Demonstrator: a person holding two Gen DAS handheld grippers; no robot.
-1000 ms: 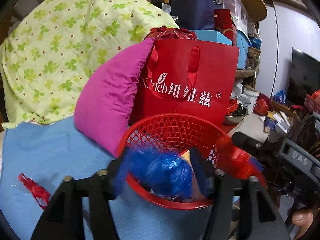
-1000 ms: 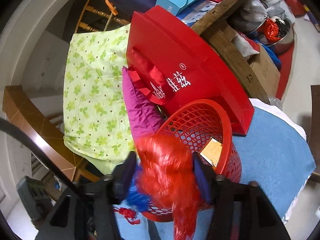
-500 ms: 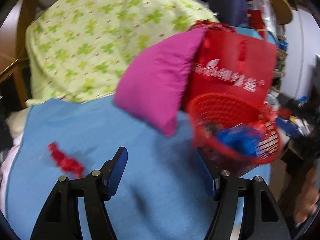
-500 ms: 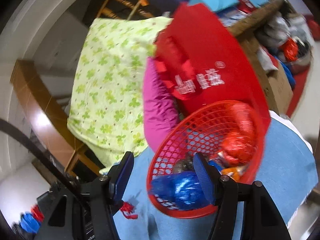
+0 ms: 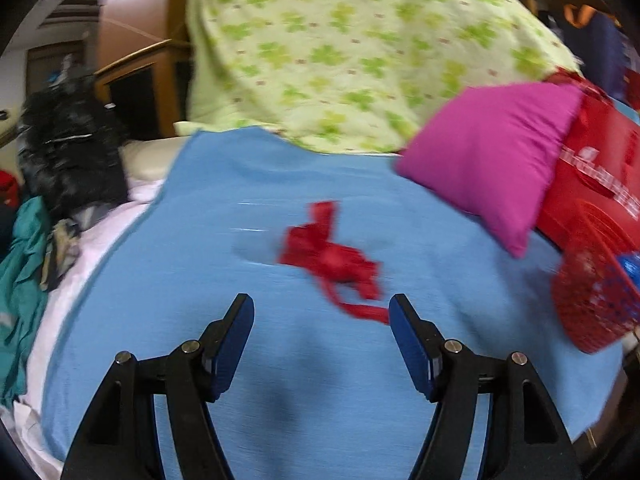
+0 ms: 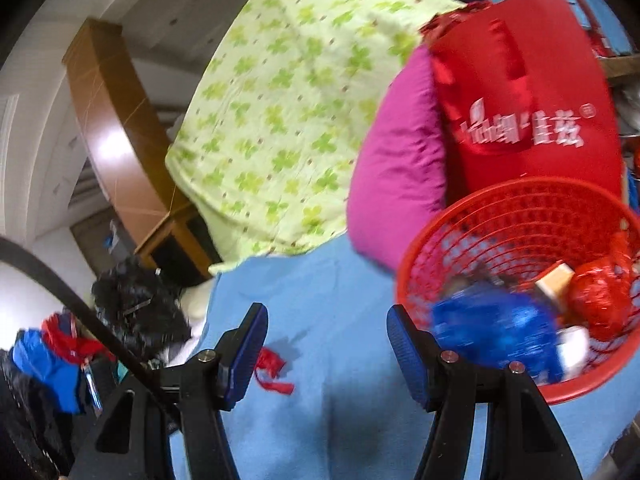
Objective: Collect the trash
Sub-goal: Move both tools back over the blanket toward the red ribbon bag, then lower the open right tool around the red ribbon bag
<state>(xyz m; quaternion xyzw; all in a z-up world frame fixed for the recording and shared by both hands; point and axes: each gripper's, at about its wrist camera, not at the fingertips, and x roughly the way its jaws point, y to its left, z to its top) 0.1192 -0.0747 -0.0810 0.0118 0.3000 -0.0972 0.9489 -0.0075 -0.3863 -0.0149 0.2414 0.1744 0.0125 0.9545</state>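
Our left gripper (image 5: 321,320) has its jaws spread with nothing between the pads, pointing down at the red scrap (image 5: 332,260) that lies near the middle of the blue blanket (image 5: 200,280), just ahead of the fingertips. Our right gripper (image 6: 327,330) is likewise released and empty, hanging over the blanket beside the red basket (image 6: 500,208), which stands toward the blanket's right edge against the pink cushion (image 5: 492,152) and the red bag (image 6: 528,100). The basket already carries a blue wad (image 6: 496,330), a red wad (image 6: 600,300) and what looks like a small carton. We judge the scrap to be crumpled thin plastic or ribbon: almost weightless, limp, likely to slide on smooth pads and to flutter if we move fast, but in no way fragile. We would take it at the bunched knot in its middle, where there is the most bulk, not at the thin tail that trails toward the right finger. The blanket under it is soft and gives way, so we risk pinching cloth along with the scrap if the tips press too deep. Blur hides finer detail.
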